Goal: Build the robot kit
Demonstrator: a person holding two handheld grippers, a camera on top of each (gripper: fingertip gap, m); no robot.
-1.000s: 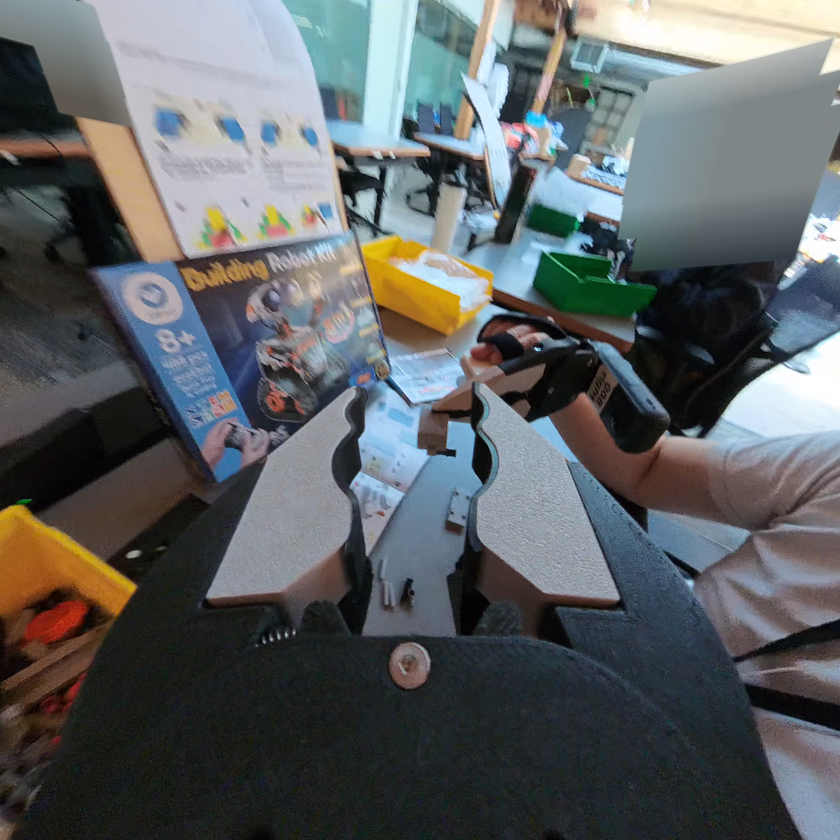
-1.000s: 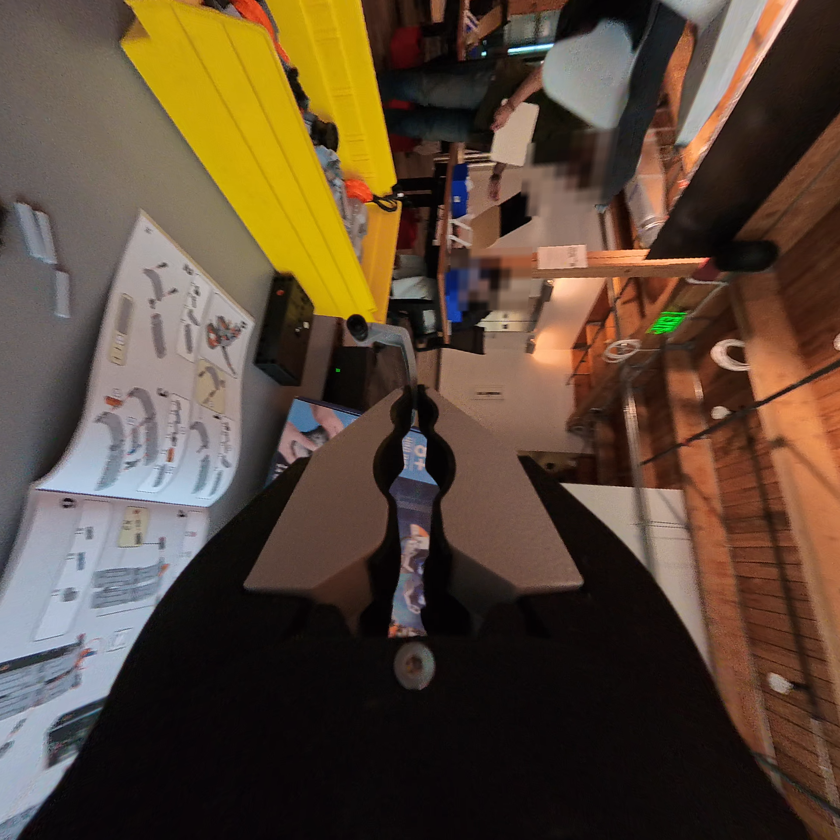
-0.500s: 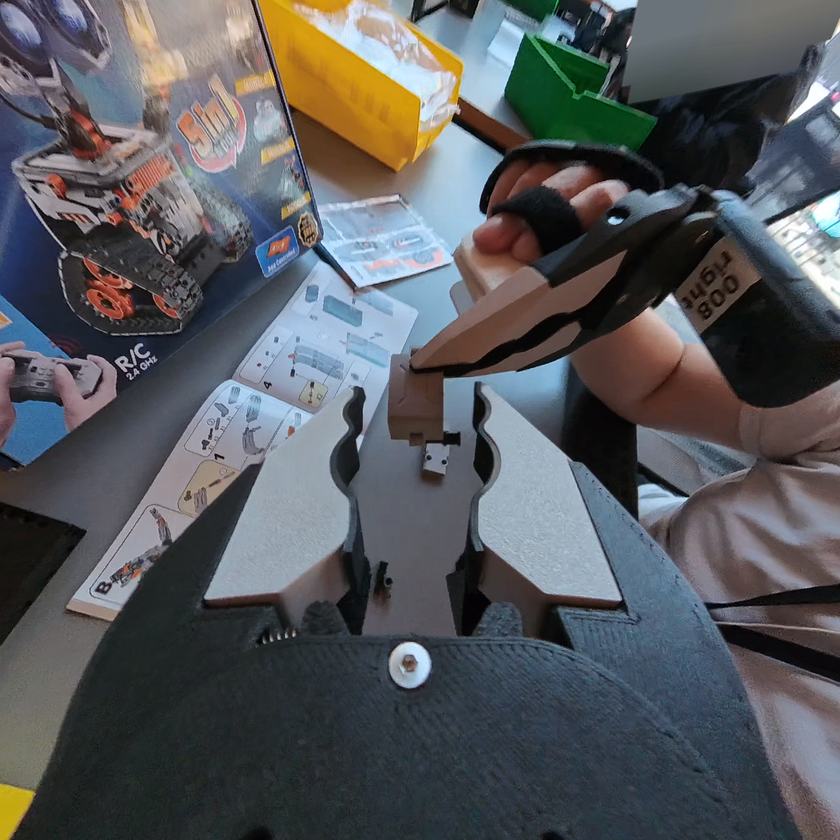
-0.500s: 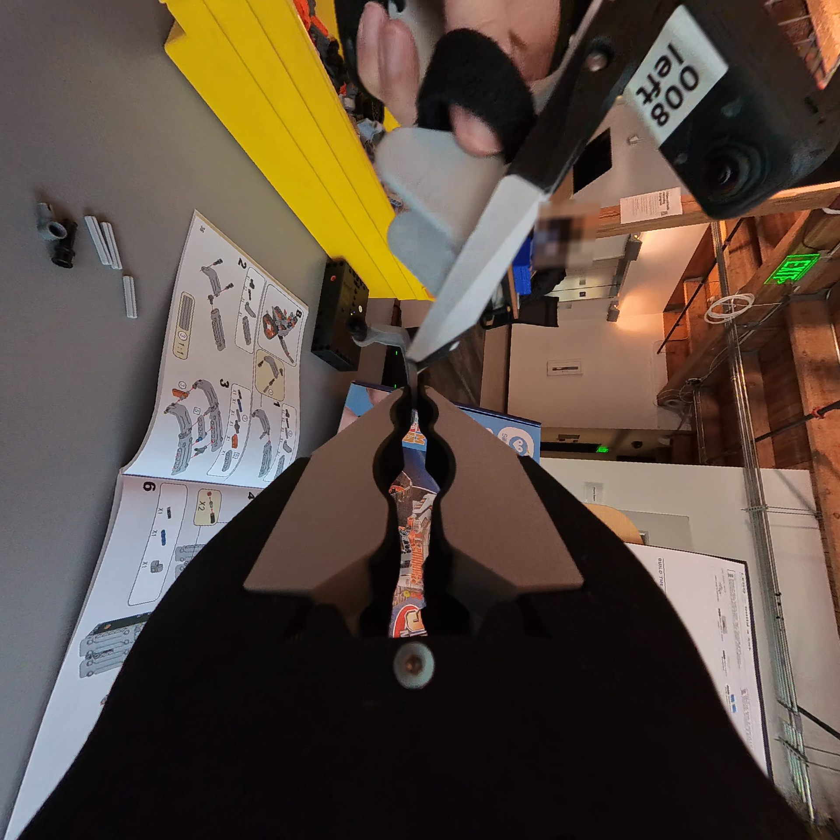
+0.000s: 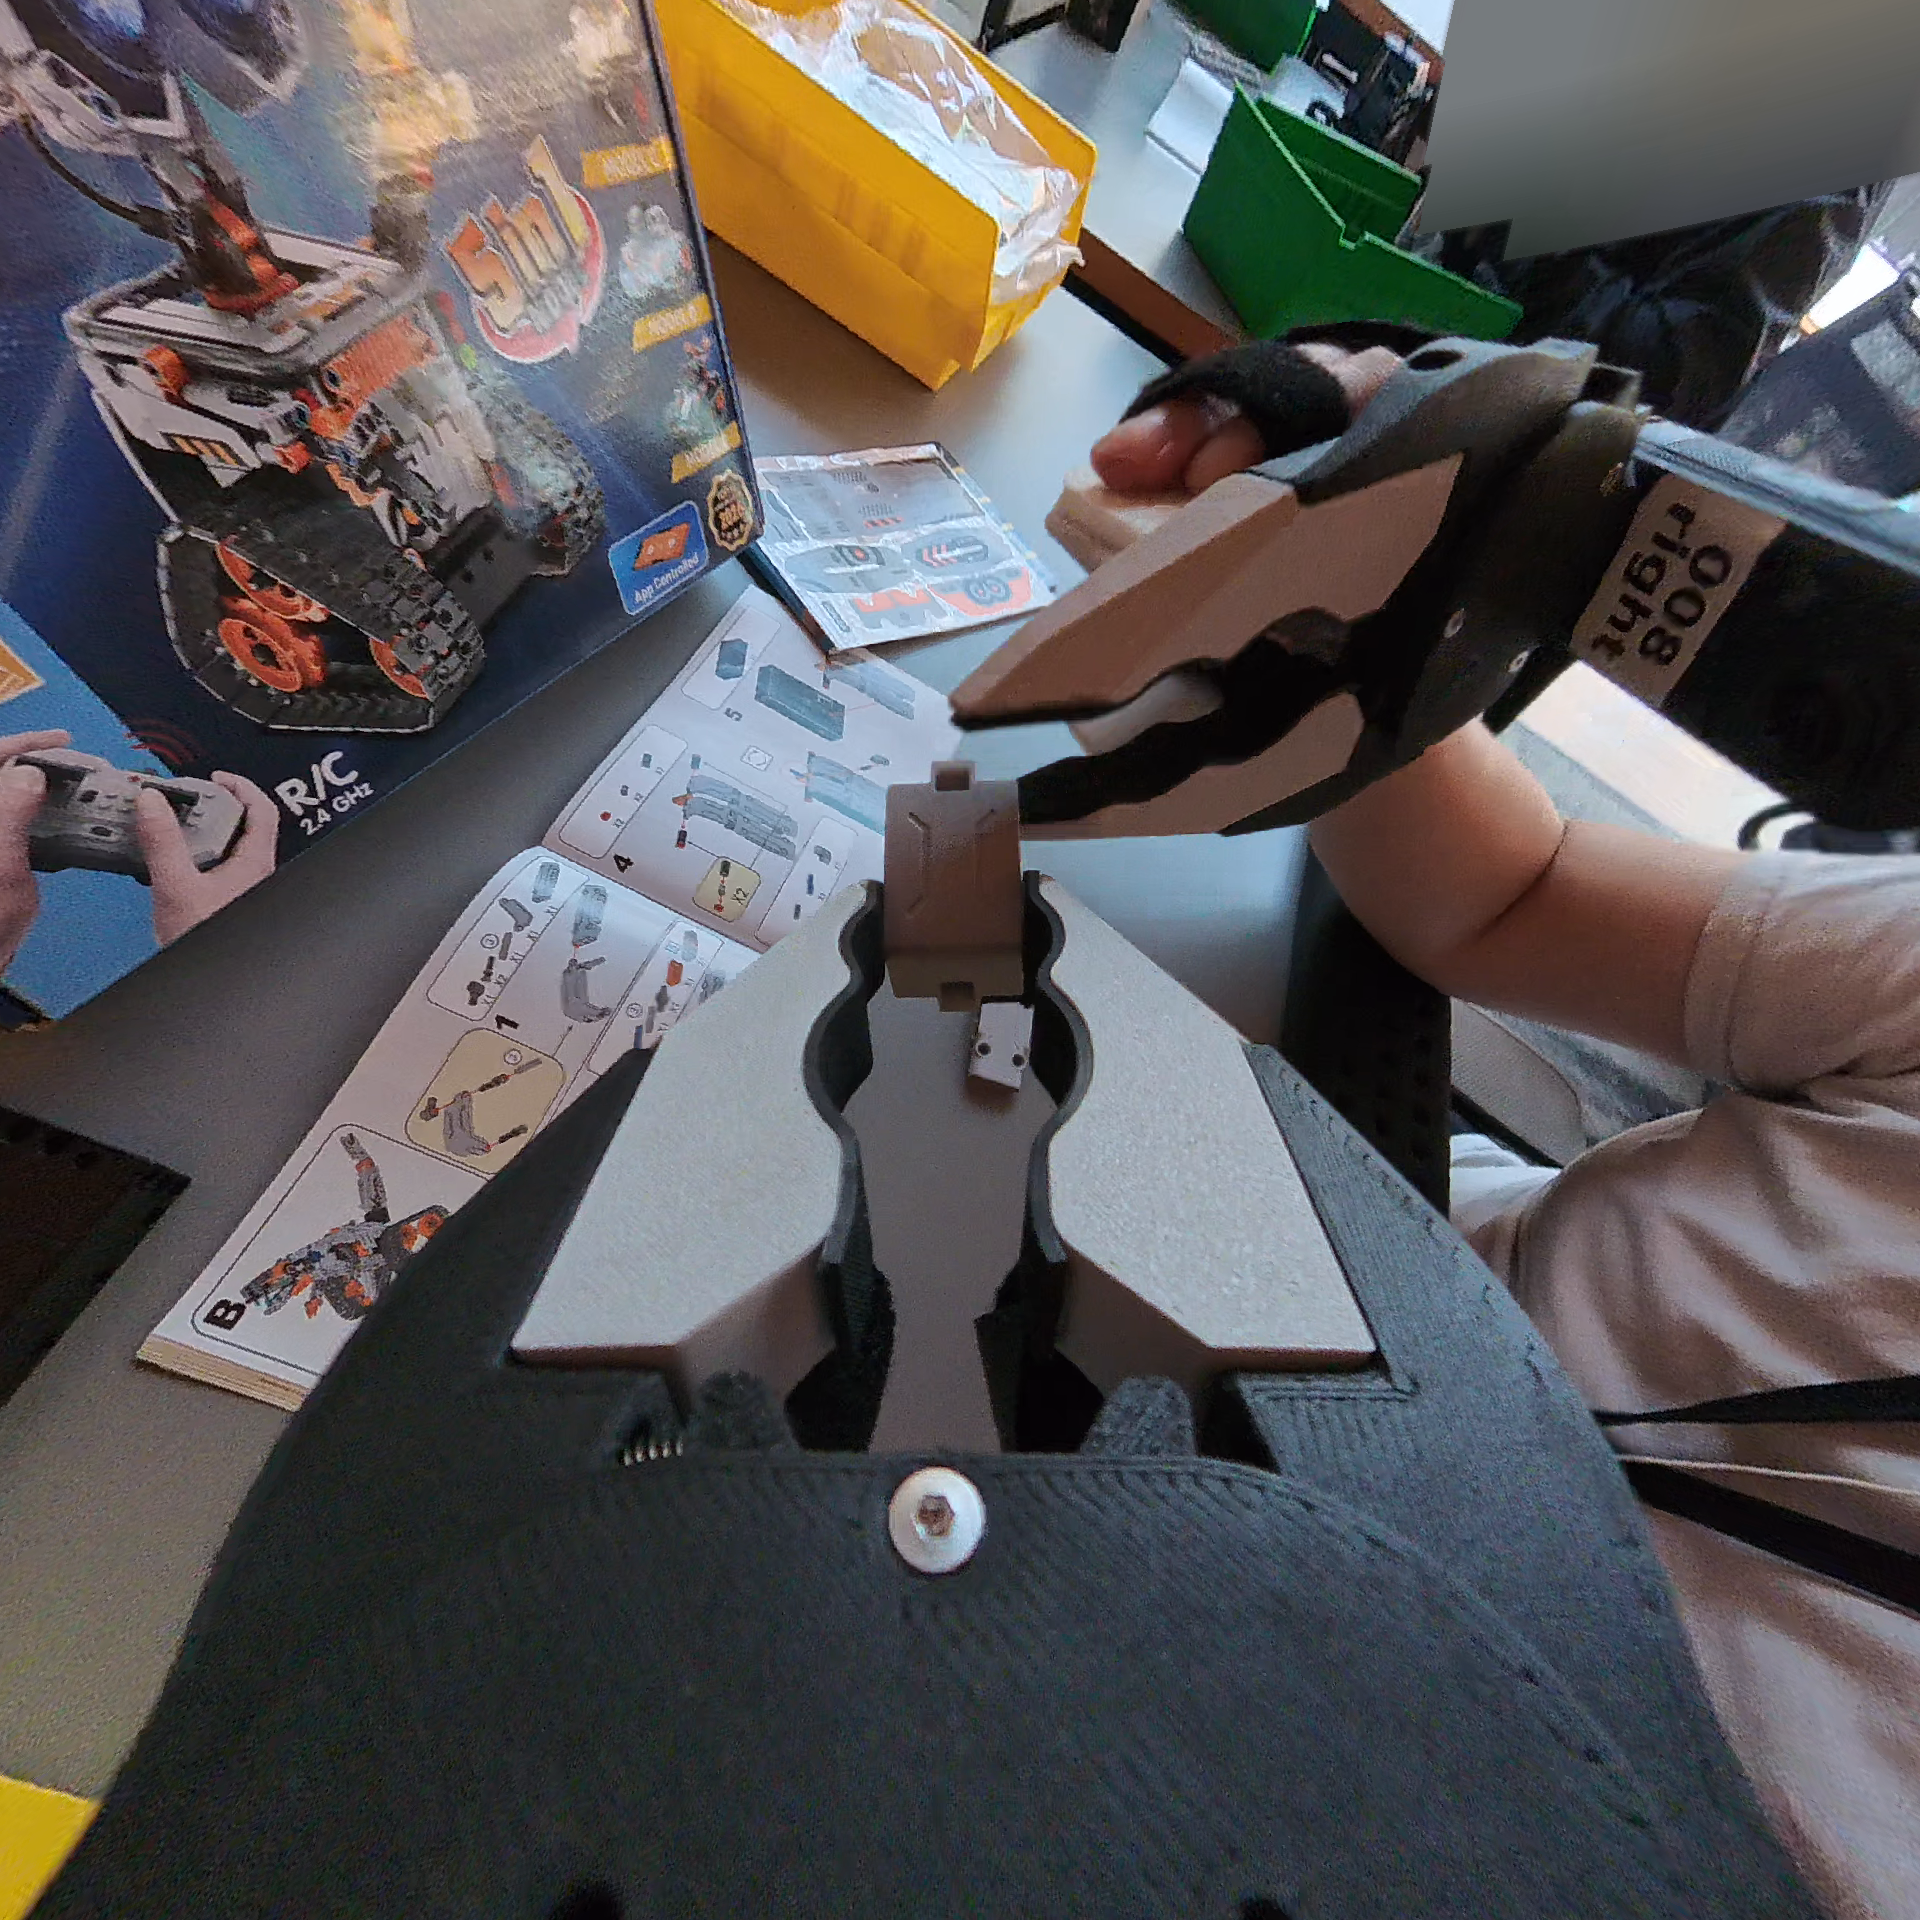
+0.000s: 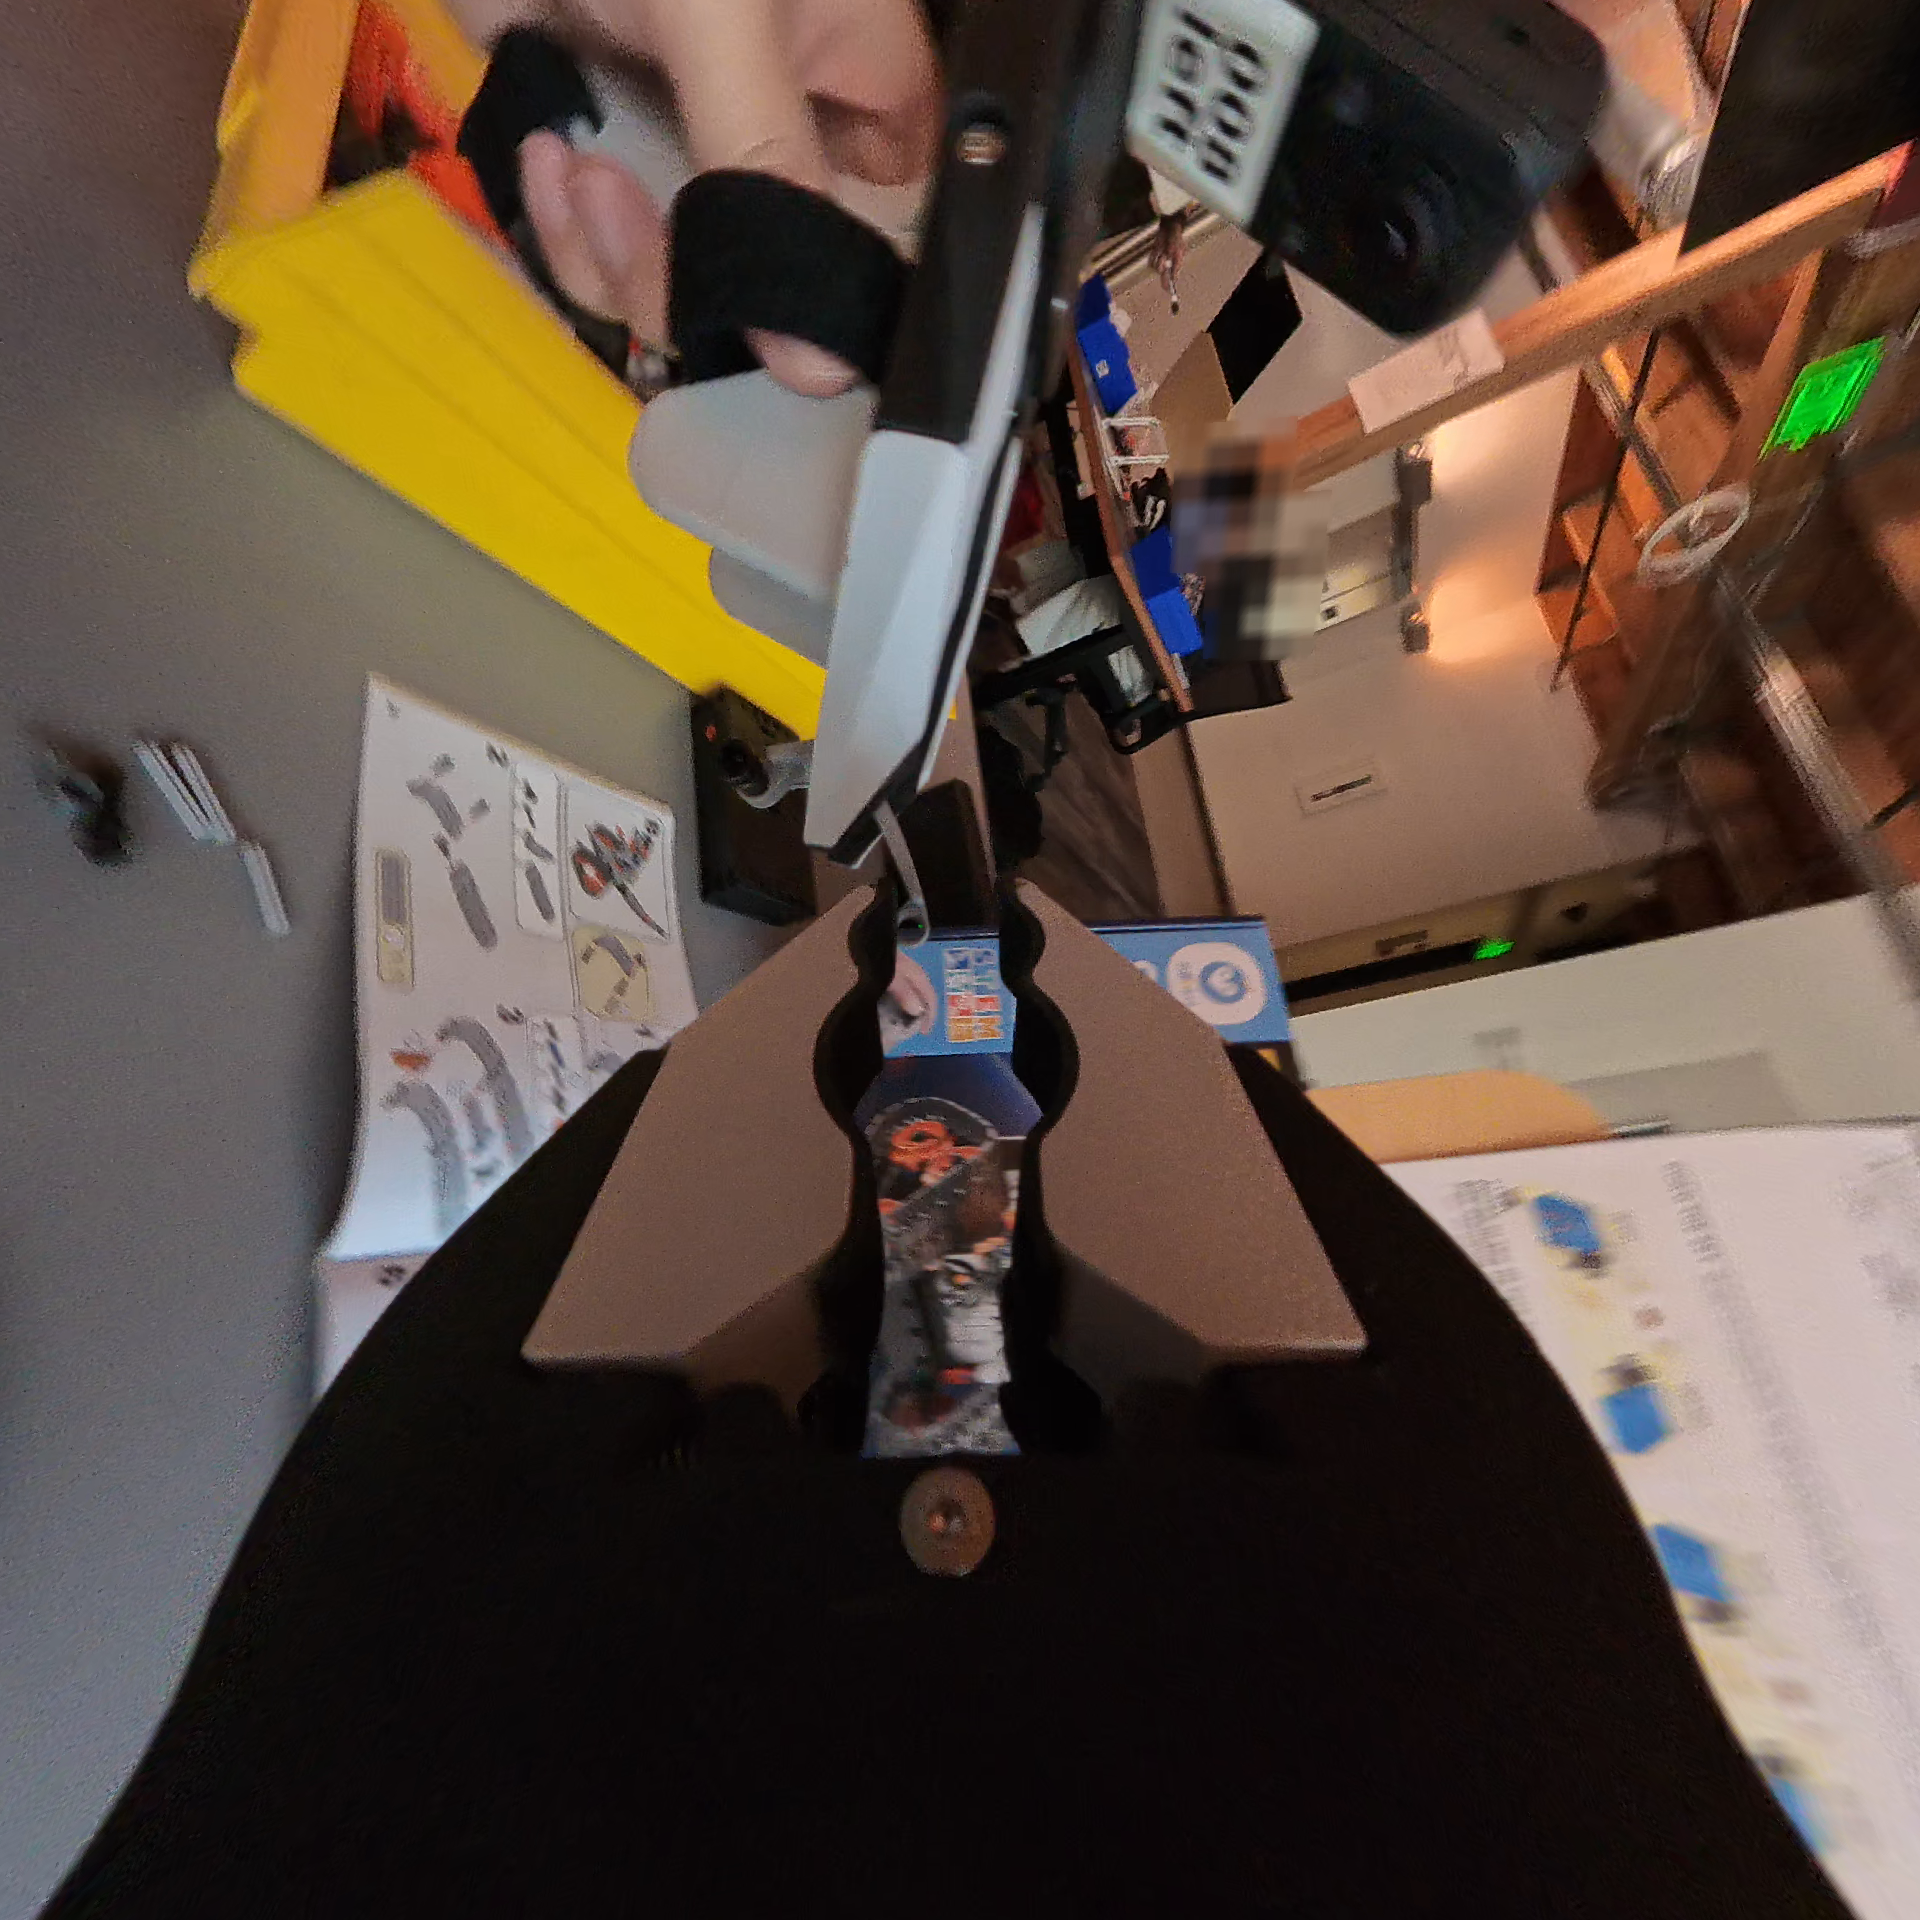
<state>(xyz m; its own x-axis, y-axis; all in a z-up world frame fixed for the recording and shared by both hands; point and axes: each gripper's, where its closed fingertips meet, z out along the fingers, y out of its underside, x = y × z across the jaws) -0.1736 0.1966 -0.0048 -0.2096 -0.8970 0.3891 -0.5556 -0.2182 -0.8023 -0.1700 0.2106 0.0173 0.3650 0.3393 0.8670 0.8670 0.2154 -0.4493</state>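
My left gripper [image 5: 951, 902] is shut on a flat grey-tan panel piece [image 5: 948, 862], which stands upright between its fingertips above the grey table [image 5: 364, 956]. My right gripper [image 5: 987, 761] reaches in from the right with its jaws apart. Its lower finger lies against the piece's right edge. In the right wrist view my right gripper [image 6: 945, 904] is open, and the piece [image 6: 906, 878] shows edge-on as a thin grey strip by the left finger. The left gripper [image 6: 868, 831] comes down onto it from above.
An open instruction booklet [image 5: 499, 1039] lies under the grippers, next to a toy kit box [image 5: 312, 416] and a sticker sheet [image 5: 894, 540]. A small grey part [image 5: 1003, 1049] lies on the table. Yellow bins [image 5: 883, 177] [image 6: 468, 416], a green bin [image 5: 1320, 249], white pins [image 6: 187, 790]. My left and right fingertips are right by each other.
The left gripper has come up to the panel piece and shut on it. The right gripper, which was shut on the piece, has opened its jaws.
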